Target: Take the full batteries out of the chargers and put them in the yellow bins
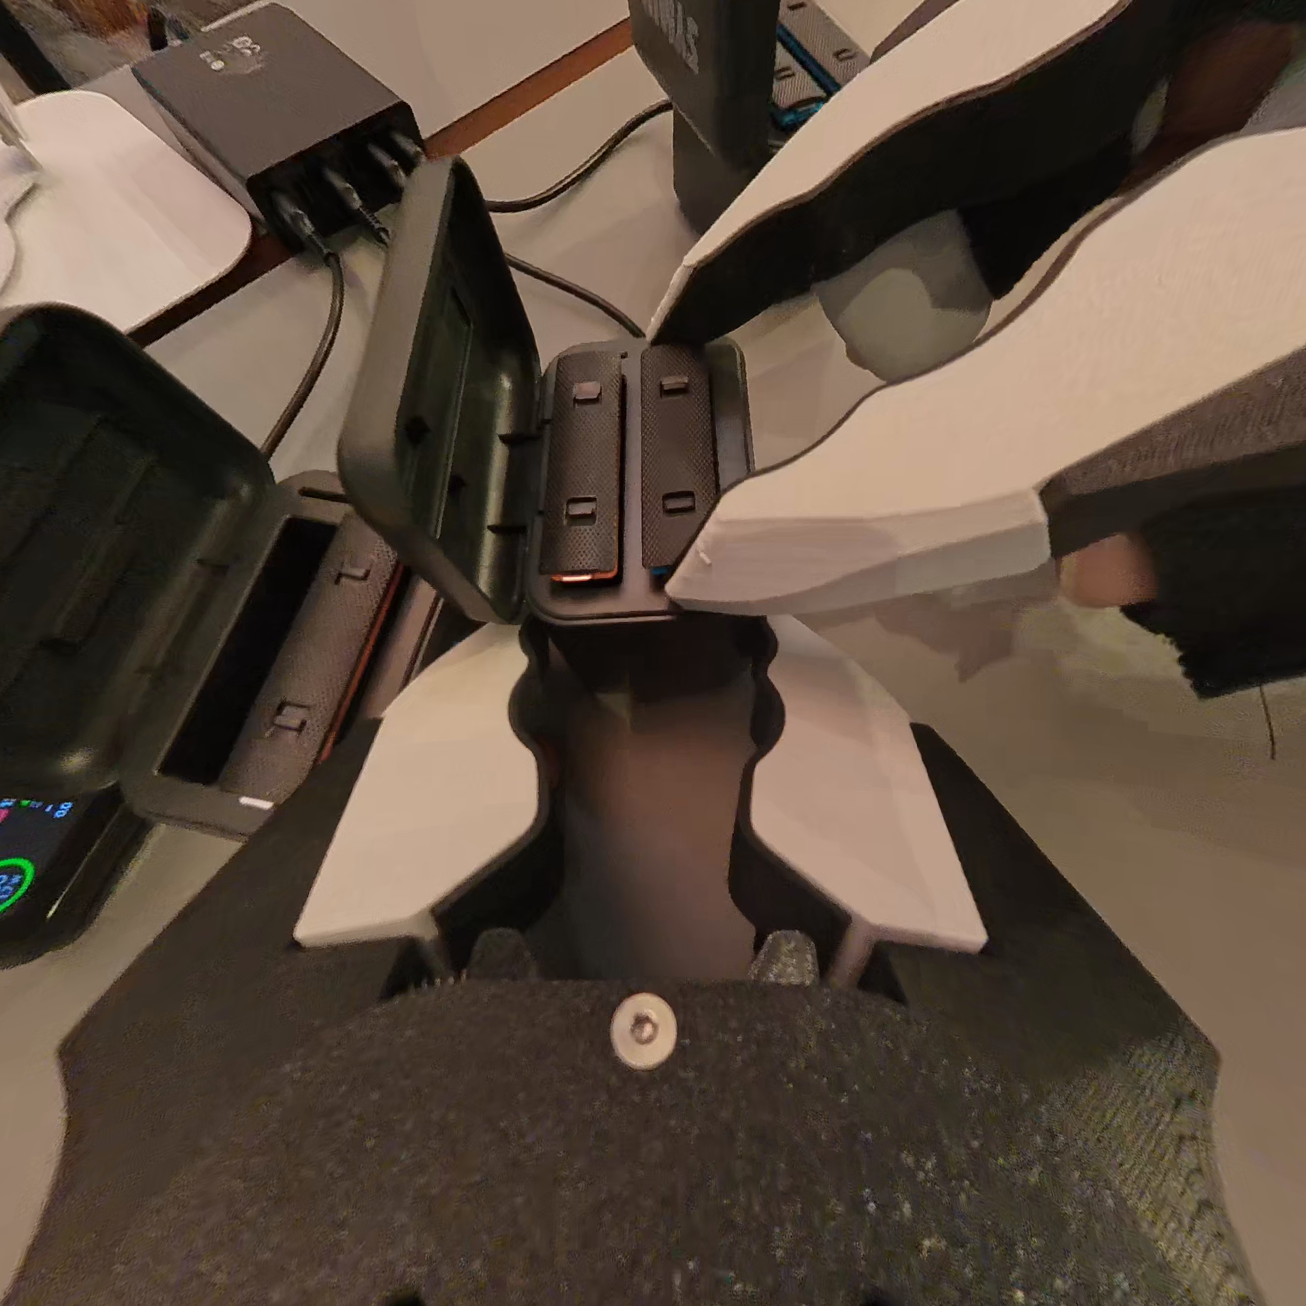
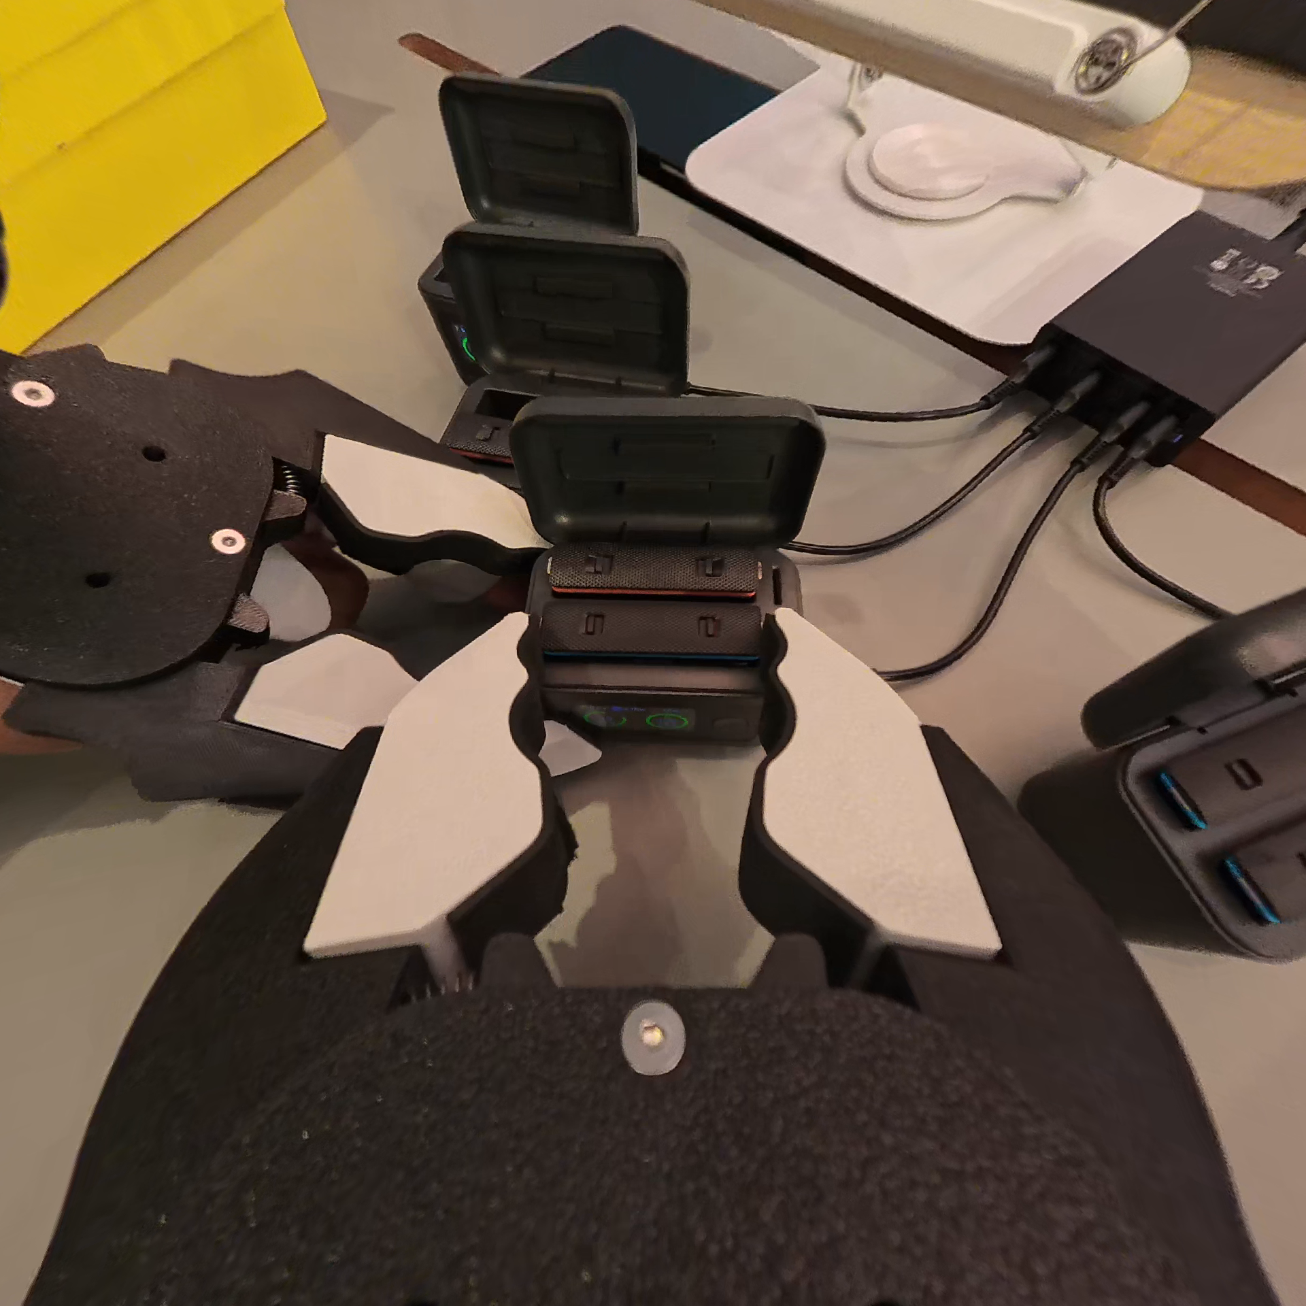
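Right gripper point(image 2: 646, 639) reaches in low from six o'clock in its own view, its white fingers point(image 2: 452, 798) set on either end of the blue-edged battery point(image 2: 650, 631), the nearer of two sitting in the open charger point(image 2: 650, 717). The tips touch or nearly touch the battery's ends, yet whether they are already squeezing it cannot be told. Gripping by the ends makes sense, since the battery's long faces are hemmed in by its neighbour and the charger wall.

At nine o'clock the left gripper point(image 2: 519, 597) closes from the side on the charger's body, apparently clamped to hold it down so it does not lift with the battery. Just behind, at twelve o'clock, the orange-edged battery point(image 2: 650, 574) waits in its slot below the raised lid point(image 2: 668, 470).

Farther back stand two more open chargers point(image 2: 565, 311), and at two o'clock their cables run to a black power hub point(image 2: 1187, 332). The yellow bin point(image 2: 141, 127) sits at ten o'clock, well apart.
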Demonstrator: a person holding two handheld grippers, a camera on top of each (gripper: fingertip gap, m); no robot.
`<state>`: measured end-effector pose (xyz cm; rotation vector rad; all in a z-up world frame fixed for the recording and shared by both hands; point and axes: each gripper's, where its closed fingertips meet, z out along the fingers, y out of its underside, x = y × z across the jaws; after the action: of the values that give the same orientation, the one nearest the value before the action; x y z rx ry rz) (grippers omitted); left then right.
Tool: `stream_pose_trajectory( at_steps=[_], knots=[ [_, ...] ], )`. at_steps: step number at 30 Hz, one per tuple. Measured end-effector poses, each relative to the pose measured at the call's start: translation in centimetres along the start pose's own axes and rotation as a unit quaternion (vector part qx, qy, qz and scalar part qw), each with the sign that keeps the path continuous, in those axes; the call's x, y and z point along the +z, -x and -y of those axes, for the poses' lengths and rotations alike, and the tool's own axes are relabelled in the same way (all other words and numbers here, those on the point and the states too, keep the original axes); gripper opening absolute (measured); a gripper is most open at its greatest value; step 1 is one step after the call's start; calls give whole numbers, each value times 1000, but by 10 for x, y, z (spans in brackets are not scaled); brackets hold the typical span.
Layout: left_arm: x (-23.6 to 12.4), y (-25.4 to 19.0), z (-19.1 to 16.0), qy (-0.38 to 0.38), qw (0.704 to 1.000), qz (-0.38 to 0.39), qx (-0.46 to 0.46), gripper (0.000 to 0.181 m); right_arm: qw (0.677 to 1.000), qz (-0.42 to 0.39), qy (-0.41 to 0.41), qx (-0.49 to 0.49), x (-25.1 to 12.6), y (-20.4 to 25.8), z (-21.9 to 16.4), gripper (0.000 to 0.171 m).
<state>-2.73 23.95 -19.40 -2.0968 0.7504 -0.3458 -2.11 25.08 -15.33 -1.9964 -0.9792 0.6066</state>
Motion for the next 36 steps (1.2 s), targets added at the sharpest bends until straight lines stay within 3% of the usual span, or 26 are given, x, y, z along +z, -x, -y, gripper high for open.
stream_pose_trajectory(
  at_steps=[8, 14, 22, 27, 36],
  knots=[
    [0, -1, -3, 11, 1000, -12, -9, 56, 997, 54, 33, 33, -3, 3, 2, 58],
    [0, -1, -3, 12, 1000, -14, -14, 56, 992, 103, -3, 78, -14, 2, 12, 58],
    [1, -1, -3, 11, 1000, -8, -5, 56, 997, 66, 13, 29, -6, 5, 2, 65],
    [1, -1, -4, 11, 1000, 2, 6, 55, 999, 1, 21, -43, -2, 3, -4, 63],
    [1, 0, -5, 11, 1000, 1, 15, 55, 999, -22, -15, -26, -2, 1, -3, 57]
  ],
)
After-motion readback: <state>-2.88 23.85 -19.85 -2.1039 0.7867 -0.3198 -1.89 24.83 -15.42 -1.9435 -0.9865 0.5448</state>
